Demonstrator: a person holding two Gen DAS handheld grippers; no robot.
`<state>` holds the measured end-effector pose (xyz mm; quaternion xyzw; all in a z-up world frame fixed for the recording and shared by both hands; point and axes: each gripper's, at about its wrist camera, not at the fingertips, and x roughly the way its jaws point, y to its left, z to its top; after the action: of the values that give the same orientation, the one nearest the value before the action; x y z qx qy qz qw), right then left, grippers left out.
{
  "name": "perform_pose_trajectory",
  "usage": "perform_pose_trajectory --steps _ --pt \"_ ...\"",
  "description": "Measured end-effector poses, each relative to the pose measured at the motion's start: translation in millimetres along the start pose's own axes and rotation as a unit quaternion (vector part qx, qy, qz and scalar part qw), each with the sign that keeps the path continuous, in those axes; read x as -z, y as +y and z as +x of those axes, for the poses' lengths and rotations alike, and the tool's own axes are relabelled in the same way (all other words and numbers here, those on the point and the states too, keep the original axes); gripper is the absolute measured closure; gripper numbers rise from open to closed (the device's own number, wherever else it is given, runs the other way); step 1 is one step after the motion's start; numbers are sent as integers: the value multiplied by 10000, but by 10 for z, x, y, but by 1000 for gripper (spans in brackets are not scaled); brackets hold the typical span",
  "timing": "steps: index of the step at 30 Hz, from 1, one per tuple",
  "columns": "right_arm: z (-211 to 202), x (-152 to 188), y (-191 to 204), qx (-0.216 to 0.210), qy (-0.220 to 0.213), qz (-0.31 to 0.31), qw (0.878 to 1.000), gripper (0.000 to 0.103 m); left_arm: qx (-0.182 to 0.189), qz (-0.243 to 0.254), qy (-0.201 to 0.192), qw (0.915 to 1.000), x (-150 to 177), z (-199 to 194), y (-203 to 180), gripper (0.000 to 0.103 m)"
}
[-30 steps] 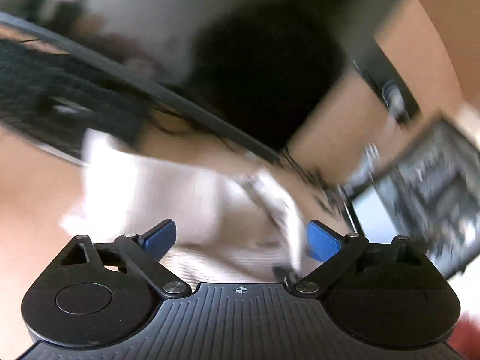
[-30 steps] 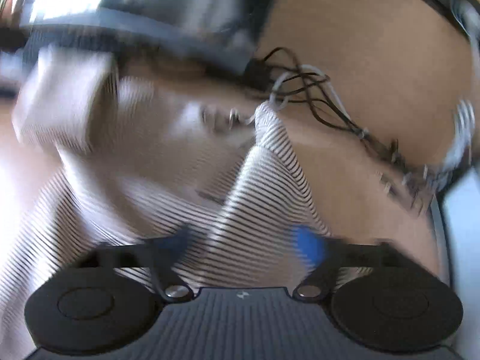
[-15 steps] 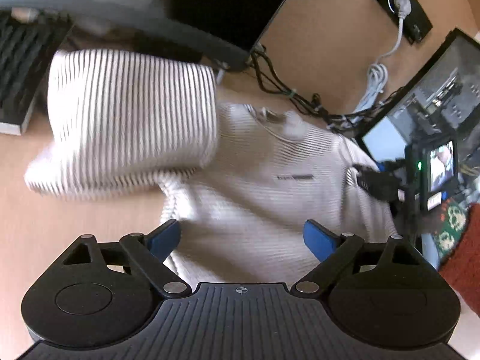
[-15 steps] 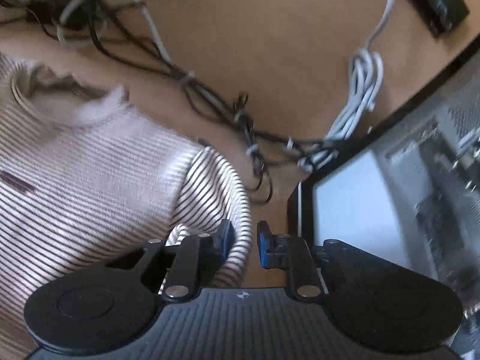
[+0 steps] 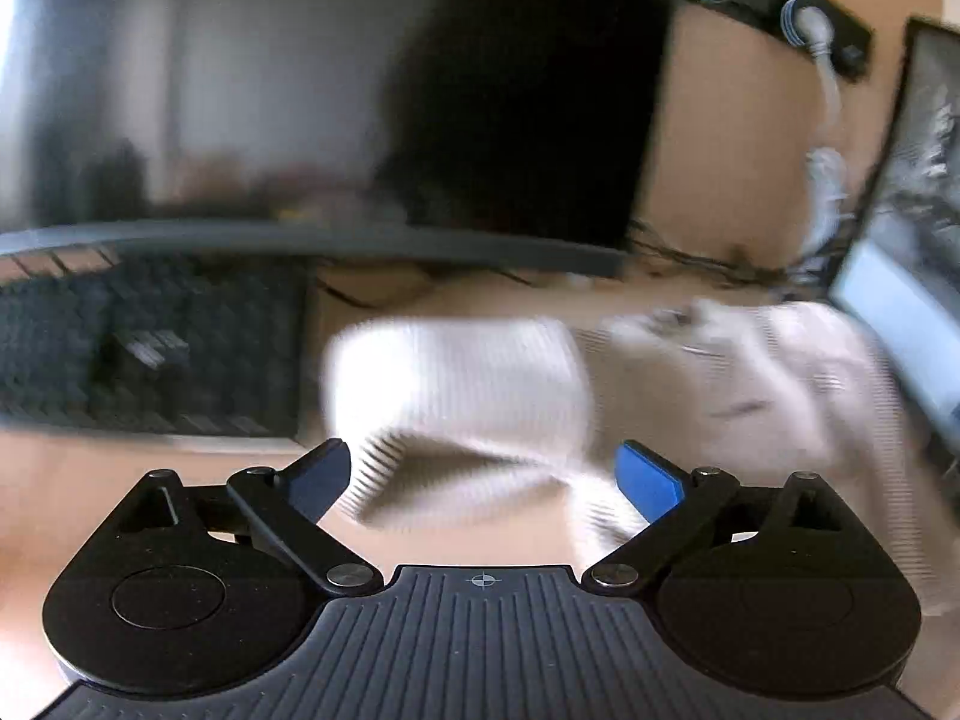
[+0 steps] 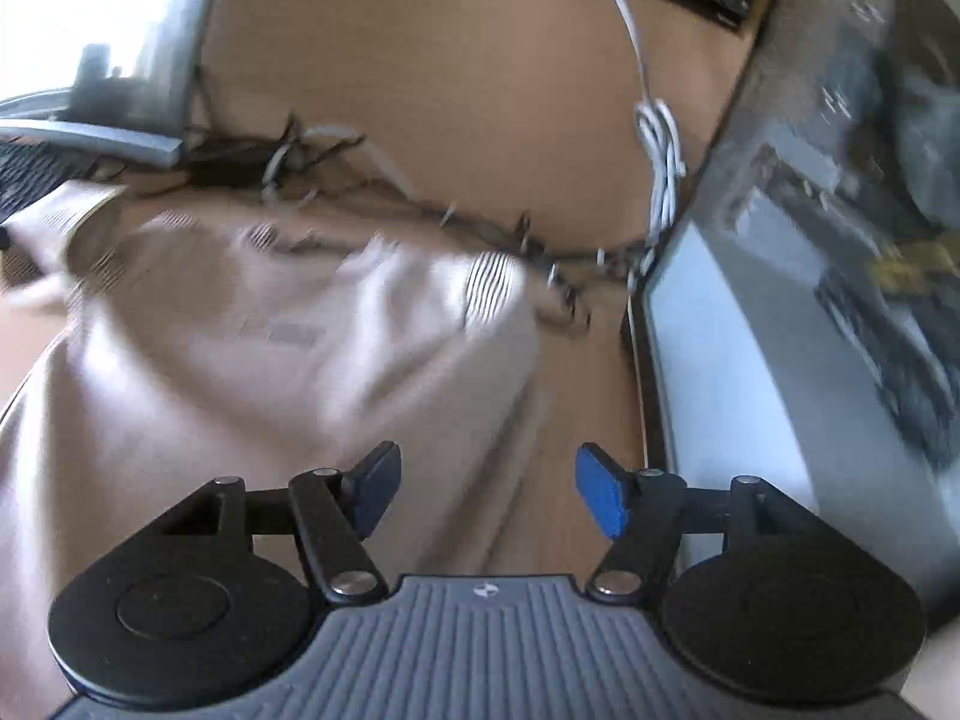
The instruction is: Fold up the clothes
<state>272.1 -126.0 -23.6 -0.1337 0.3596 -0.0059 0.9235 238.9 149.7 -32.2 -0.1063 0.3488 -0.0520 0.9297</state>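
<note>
A cream striped sweater (image 5: pixel 750 396) lies on the tan desk, blurred by motion. One sleeve (image 5: pixel 456 384) is folded across at its left. My left gripper (image 5: pixel 483 474) is open and empty, just in front of that sleeve. In the right wrist view the sweater (image 6: pixel 252 360) fills the left half. My right gripper (image 6: pixel 486 486) is open and empty above the sweater's right edge.
A black keyboard (image 5: pixel 144 348) sits at the left. A monitor (image 6: pixel 810 324) stands close on the right. Tangled cables (image 6: pixel 336 168) and a white cord (image 6: pixel 657 150) lie behind the sweater. A black power strip (image 5: pixel 774 6) is at the back.
My right gripper was shut at the sweater's right sleeve and is now open and drawn back. My left gripper stayed open and swung left toward the folded sleeve.
</note>
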Motion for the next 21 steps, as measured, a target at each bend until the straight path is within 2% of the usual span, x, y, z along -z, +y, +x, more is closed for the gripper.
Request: perform_pose_trajectory --steps 2,5,7,10,12,15,16,17,18,19,21 --pt "-187 214 8 -100 127 48 9999 38 667 -248 232 9972 79 19 -108 3" --pt "-355 438 31 -232 357 129 9990 38 1405 -33 589 9883 254 179 -486 2" --pt "-475 548 102 -441 433 44 9981 38 1728 315 745 9816 412 330 -759 1" --pt "-531 658 395 -413 303 -804 9954 35 1823 496 1108 9757 567 570 -928 1" --pt "-471 729 591 -153 197 -1311 9911 35 1848 566 1115 9748 636 607 -931 0" --pt "-338 689 739 148 16 -1497 9886 38 1918 791 1253 9702 664 583 -891 0" --pt "-303 654 771 219 -31 -1508 9883 49 1947 837 1283 9688 673 568 -862 0" --pt "-279 597 787 258 -53 -1477 9887 67 1961 858 1304 9681 672 541 -828 0" --pt "-254 540 803 297 -74 -1446 9890 78 1972 875 1324 9674 670 512 -793 0" --pt "-259 468 768 314 -110 -1305 9909 95 1941 927 1336 9674 680 471 -748 0" --pt "-364 272 535 271 -228 -670 9971 98 1848 1033 1340 9681 700 385 -658 0"
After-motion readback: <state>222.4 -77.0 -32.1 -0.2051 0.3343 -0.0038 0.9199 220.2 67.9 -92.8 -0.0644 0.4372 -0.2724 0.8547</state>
